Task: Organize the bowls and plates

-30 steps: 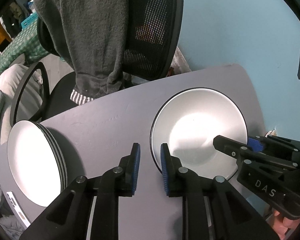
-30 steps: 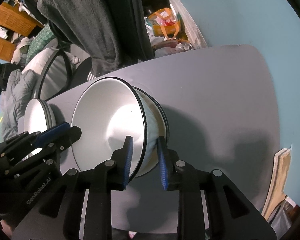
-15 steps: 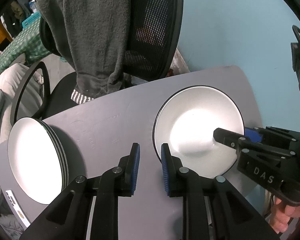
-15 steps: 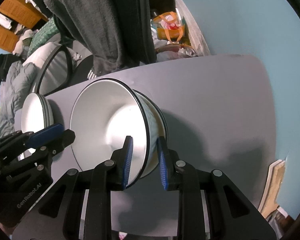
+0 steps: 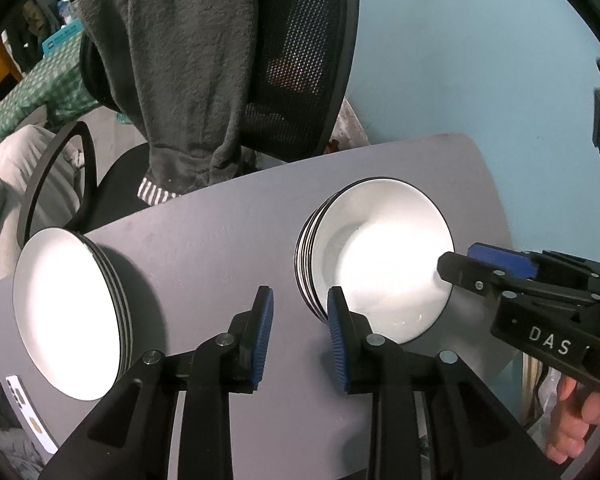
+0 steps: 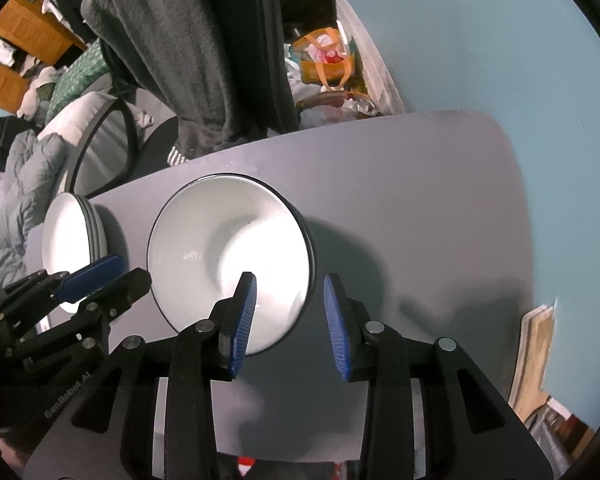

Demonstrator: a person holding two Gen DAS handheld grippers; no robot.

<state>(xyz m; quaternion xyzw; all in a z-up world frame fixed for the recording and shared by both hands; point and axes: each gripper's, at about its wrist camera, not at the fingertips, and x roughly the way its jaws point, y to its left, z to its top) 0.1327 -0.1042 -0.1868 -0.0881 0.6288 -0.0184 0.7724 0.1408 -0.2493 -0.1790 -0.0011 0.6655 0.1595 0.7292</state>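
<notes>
Your left gripper [image 5: 299, 334] points steeply down at the grey table [image 5: 228, 240], its blue-padded jaws parting with only bare tabletop between them; its right pad sits just beside the near rim of the stack of bowls [image 5: 374, 256] without pressing it. Your right gripper [image 6: 290, 322] is also spreading its jaws, and the bowl rim lies between the pads with neither one clamped on it.

The left wrist view shows you the layered black rims down the side of that stack, so you can see several bowls nested; the right wrist view shows mostly the white inside of the top bowl. The stack of plates [image 5: 72, 320] sits well apart at the table's left end, large in the left view, small and partly behind the left gripper's fingers in the right view. Only the left view shows your hand [image 5: 580, 412] on the right gripper's handle and a phone [image 5: 28, 412] at the table edge. Only the right view shows the orange bag [image 6: 326, 60] on the floor beyond the chair [image 5: 300, 60].
</notes>
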